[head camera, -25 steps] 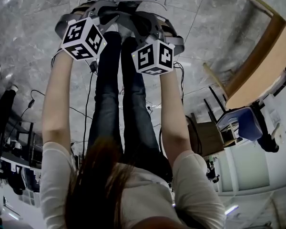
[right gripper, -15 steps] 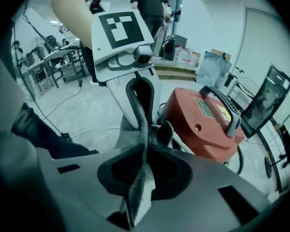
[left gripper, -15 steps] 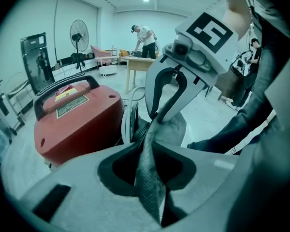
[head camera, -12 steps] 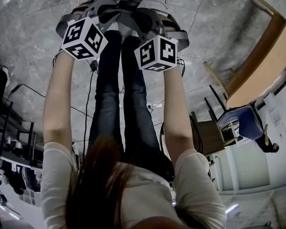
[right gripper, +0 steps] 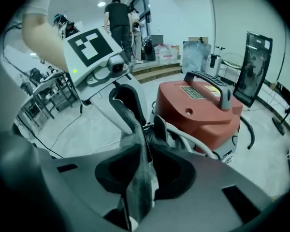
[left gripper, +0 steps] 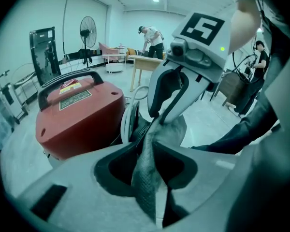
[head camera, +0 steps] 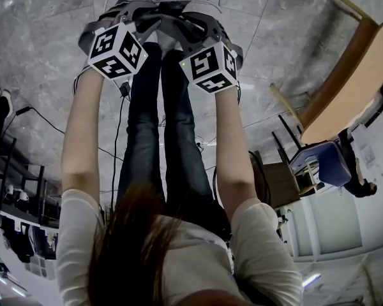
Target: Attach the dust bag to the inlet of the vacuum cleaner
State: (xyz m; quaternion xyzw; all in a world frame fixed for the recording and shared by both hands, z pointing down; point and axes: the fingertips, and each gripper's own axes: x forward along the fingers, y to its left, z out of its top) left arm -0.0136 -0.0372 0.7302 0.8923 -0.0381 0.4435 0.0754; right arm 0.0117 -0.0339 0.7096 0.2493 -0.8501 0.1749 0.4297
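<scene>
Here the red, box-shaped vacuum cleaner with the grey carry handle [left gripper: 79, 117] stands on the pale stone floor [head camera: 45, 37], straight ahead of the person and just past both outstretched arms. It sits at the top edge of the head view. The left gripper [right gripper: 141, 129] and the right gripper [left gripper: 158, 121] both slant down towards the vacuum's near face. Their tips almost meet, and neither looks clearly nearer than the other. Each gripper's jaws have just been opening and now stand a little apart. A dark gap shows beside the cloth in both gripper views, so I judge the cloth lies between the pads rather than being firmly pinched. That cloth is the grey, woven-textured dust bag [left gripper: 147, 178]. It runs as one narrow band from between the left gripper's jaws up to the right gripper's tips. Its long axis therefore lies from gripper to gripper, across the front of the vacuum, not pointing into it. Just beyond that band, between the two sets of tips, is the dark round inlet collar [right gripper: 160, 127], with a white ring beside it. Whether the bag's mouth is already on the collar I cannot tell. As I read it, any further seating is a short push forward and down from both sides at once.
</scene>
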